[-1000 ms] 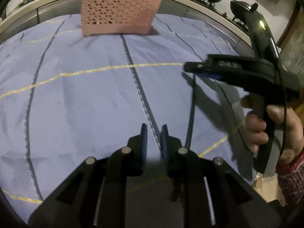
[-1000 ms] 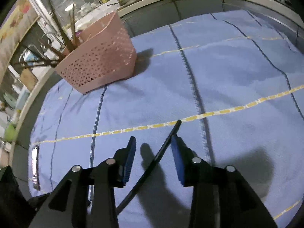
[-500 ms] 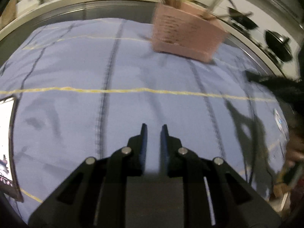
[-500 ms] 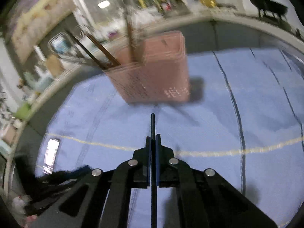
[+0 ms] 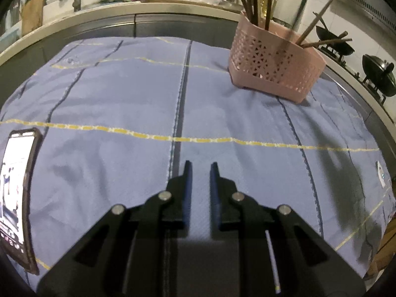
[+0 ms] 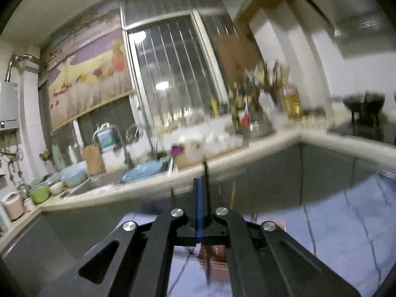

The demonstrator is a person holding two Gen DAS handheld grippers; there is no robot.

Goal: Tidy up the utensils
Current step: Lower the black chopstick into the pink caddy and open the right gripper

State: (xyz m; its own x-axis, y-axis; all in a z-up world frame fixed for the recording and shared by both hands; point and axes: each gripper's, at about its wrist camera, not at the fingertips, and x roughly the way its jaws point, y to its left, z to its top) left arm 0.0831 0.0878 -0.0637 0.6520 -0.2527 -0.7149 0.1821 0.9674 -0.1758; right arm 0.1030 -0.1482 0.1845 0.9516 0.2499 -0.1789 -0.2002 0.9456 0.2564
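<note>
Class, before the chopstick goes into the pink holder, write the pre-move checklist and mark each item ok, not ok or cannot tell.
1. Right gripper shut on the chopstick: ok, a thin dark stick runs between the closed pads.
2. Pink holder upright on the blue cloth: ok.
3. Room in the holder: cannot tell; several sticks already stand in it.
4. Left gripper empty and clear of the holder: ok, a narrow gap, nothing in it.
5. Phone out of the way: ok, at the cloth's left edge.

Basket (image 5: pixel 274 70) on cloth (image 5: pixel 123 104), far right; chopsticks (image 5: pixel 252 0) in basket; phone (image 5: pixel 17 193) on cloth, near left.
</note>
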